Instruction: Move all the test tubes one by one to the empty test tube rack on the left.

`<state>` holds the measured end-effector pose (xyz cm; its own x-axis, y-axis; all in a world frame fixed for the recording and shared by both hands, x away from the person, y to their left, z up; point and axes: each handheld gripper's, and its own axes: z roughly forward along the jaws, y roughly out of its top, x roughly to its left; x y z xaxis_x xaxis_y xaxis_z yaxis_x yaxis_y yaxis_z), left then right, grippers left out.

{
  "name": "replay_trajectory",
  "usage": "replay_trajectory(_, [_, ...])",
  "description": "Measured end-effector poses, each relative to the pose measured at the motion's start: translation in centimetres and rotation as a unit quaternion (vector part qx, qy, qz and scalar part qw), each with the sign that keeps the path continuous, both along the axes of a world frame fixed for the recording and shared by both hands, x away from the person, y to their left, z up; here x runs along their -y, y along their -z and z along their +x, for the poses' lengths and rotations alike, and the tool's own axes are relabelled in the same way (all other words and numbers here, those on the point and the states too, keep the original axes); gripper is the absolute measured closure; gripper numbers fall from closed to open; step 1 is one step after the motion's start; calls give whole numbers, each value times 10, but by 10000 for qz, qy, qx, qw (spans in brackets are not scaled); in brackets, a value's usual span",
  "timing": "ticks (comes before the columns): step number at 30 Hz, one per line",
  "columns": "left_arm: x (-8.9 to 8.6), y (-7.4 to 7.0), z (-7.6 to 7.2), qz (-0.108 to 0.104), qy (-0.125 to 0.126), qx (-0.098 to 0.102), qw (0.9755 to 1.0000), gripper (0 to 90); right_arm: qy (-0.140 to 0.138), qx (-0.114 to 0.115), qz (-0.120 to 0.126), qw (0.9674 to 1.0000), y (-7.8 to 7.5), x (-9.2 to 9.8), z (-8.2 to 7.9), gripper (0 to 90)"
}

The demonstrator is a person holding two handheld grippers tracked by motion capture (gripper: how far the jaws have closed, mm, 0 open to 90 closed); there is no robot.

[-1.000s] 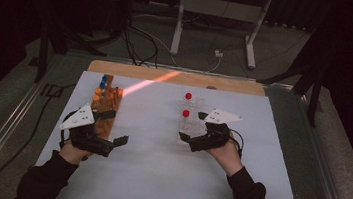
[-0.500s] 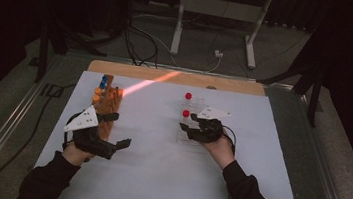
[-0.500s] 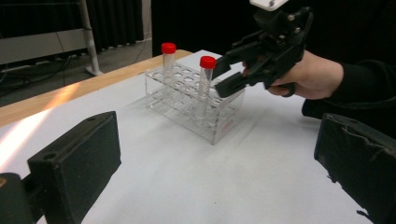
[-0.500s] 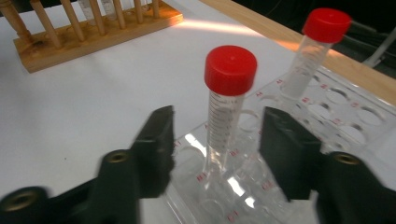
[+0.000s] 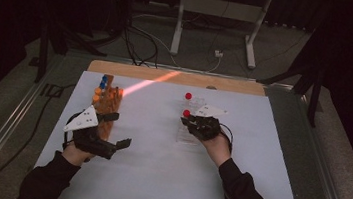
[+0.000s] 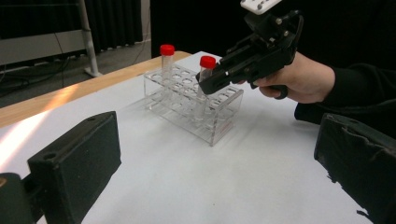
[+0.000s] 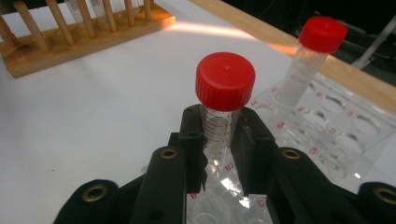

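A clear plastic tube rack [image 5: 186, 135] [image 6: 219, 122] [image 7: 337, 126] stands right of the table's middle. It holds two red-capped tubes. My right gripper [image 5: 188, 122] [image 7: 219, 140] [image 6: 210, 79] is shut on the nearer tube [image 7: 225, 81] [image 6: 207, 63] [image 5: 186, 113], just below its cap; its jaws have just been closing on the tube. The tube stands upright in the rack. The far tube [image 7: 317, 42] [image 6: 166, 51] [image 5: 188, 96] stands free. My left gripper [image 5: 119, 131] [image 6: 215, 177] is open and holds nothing, beside a wooden peg rack [image 5: 107, 103] [image 7: 70, 39].
White paper [image 5: 156, 167] covers the table, with a wooden strip [image 5: 226, 83] along its far edge and an orange streak of light [image 5: 148, 84] across it. The wooden rack carries tubes with blue and orange caps [image 5: 100, 85]. A metal stand [image 5: 215, 8] and cables lie beyond.
My right gripper has shifted slightly left and down at the clear rack and its jaws have closed around the nearer red-capped tube. The left gripper has stayed put.
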<state>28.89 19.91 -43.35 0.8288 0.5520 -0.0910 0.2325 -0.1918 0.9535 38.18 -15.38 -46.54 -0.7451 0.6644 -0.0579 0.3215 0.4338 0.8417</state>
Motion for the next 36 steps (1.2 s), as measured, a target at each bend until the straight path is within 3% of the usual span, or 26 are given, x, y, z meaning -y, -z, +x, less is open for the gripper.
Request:
replay_trajectory(12, [3,-5,-1,-37,77,1,10000,15,-53,560,429,9975,-48,15,-19,745])
replay_trajectory(18, [6,-9,-3,-40,165,14,9999,14,-189,678,635,9955,-65,19,-31,745])
replay_trajectory(24, [12,-13,-6,-35,183,-17,9998,15,-491,586,613,9952,-63,8,-43,745])
replay_trajectory(36, [26,-18,-15,116,391,13,9992,15,-1161,222,322,9925,-40,-27,-63,745])
